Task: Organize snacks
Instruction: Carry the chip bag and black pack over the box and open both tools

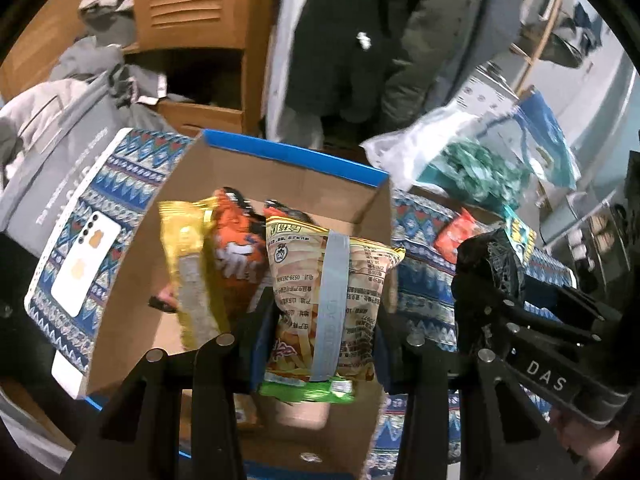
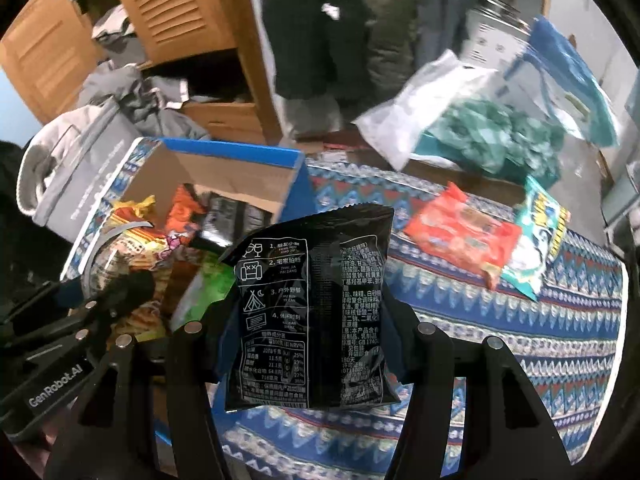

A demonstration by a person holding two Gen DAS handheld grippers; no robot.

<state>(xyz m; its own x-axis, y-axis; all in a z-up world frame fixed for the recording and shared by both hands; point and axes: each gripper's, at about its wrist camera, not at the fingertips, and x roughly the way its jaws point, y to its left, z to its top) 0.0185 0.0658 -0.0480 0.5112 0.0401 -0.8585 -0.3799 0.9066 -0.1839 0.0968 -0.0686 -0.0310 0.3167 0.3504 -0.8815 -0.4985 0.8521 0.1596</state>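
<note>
In the left wrist view, the left gripper [image 1: 324,320] sits at lower centre with its two fingers clamped on a yellow-and-tan snack bag [image 1: 320,292]. A grey band crosses the bag's front. The bag's green lower edge and the fingertips are partly covered by the bag itself, so the pads cannot be made out. The bag hangs over the open cardboard box [image 1: 280,168] with a blue rim, which fills the middle of the frame. Inside the box stand a yellow packet [image 1: 188,264] and an orange packet [image 1: 236,264], both blurred; what lies on the box floor is too smeared to name. At left a white phone [image 1: 86,264] lies on the patterned blue cloth [image 1: 424,280]. At right the other gripper's black body blocks part of the cloth.

In the right wrist view, the right gripper [image 2: 308,320] at lower centre has its fingers closed on a black snack bag [image 2: 308,312], printed side toward the camera; the bag hides the fingertips. It hangs above the cloth, just right of the box, which sits in the upper left. Upper right on the cloth lie a red packet [image 2: 464,240] and a teal-and-yellow packet [image 2: 536,240], touching. Behind them a clear plastic bag [image 2: 480,136] of green pieces is blurred. At lower left the left gripper's body is cut off by the frame edge.
</note>
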